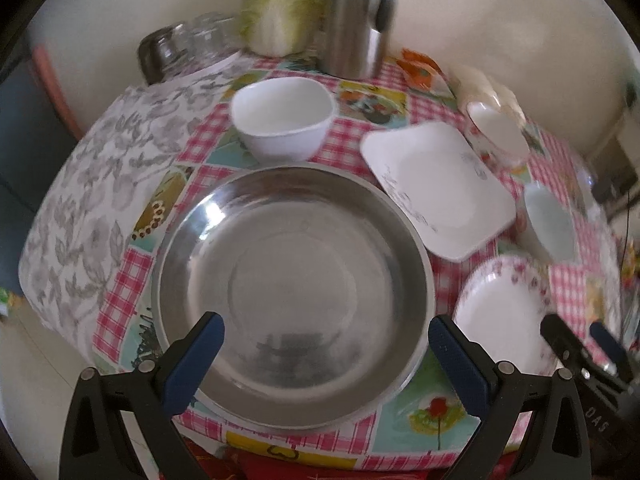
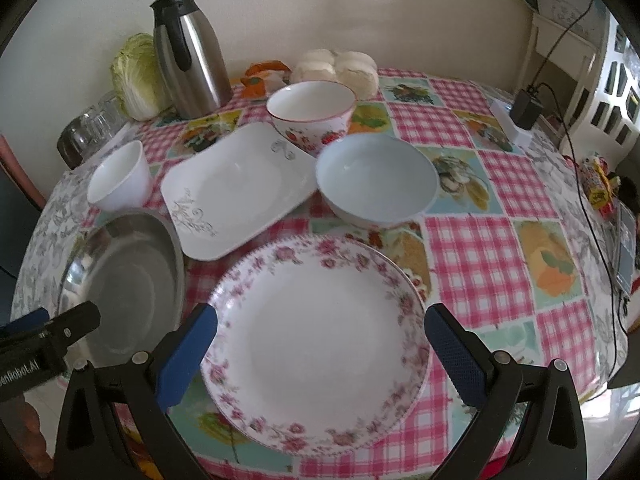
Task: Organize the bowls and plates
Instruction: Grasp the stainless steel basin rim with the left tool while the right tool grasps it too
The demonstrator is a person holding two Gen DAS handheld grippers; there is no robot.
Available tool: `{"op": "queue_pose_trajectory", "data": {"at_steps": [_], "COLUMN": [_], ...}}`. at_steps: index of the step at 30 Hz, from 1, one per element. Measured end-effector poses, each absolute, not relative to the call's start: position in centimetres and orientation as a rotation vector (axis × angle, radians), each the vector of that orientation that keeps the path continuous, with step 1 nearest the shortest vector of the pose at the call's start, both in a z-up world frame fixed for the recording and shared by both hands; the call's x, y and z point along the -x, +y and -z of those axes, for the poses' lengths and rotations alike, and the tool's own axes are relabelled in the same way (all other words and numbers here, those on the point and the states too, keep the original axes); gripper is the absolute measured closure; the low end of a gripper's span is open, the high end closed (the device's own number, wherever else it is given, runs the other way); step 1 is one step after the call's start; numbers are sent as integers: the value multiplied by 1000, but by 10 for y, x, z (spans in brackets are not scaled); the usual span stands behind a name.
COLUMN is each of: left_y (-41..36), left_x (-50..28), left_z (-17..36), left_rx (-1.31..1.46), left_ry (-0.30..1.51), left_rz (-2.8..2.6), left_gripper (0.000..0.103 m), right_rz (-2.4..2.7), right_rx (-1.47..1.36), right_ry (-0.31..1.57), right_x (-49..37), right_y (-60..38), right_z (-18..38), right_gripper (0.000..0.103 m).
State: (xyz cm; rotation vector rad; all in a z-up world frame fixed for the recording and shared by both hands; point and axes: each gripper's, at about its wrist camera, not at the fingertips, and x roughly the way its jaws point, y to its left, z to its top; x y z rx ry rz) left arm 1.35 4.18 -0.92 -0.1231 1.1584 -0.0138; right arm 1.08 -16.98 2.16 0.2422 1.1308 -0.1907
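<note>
A round steel plate [image 1: 294,292] lies at the table's front left; my left gripper [image 1: 326,332] is open above its near rim. A pink-flowered round plate [image 2: 320,344] lies to its right; my right gripper [image 2: 320,330] is open over its near edge. Behind them are a white square plate [image 2: 240,188], a small white bowl [image 2: 120,178], a pale blue bowl [image 2: 376,184] and a strawberry-patterned bowl [image 2: 312,114]. The same plates and bowls show in the left wrist view: flowered plate [image 1: 500,312], square plate [image 1: 436,188], white bowl [image 1: 282,118].
A steel thermos jug [image 2: 190,48], a cabbage [image 2: 136,76], glass jars [image 2: 90,128] and buns [image 2: 340,68] stand at the table's back by the wall. A charger and cable [image 2: 528,108] and snack packets [image 2: 598,186] lie at the right edge. The checked tablecloth [image 2: 472,256] covers the table.
</note>
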Motion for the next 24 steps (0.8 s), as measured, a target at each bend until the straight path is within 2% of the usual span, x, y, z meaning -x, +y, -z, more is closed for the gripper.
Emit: {"op": "queue_pose_trajectory", "data": {"at_steps": [10, 20, 24], "left_y": [118, 144, 155], "left_x": [-26, -37, -38], "left_z": [15, 32, 41], "left_rx": [376, 375, 389], "left_ry": [1068, 1110, 1141], "left_rz": [-144, -203, -249], "left_gripper": [0, 0, 4], "right_rz": [49, -100, -138], "right_rx": [-268, -244, -273], "right_ry": [1118, 1134, 1156], "right_x": [-41, -65, -71], "right_y": [-139, -99, -93], "right_z": [-14, 2, 11], "right_gripper": [0, 1, 17]}}
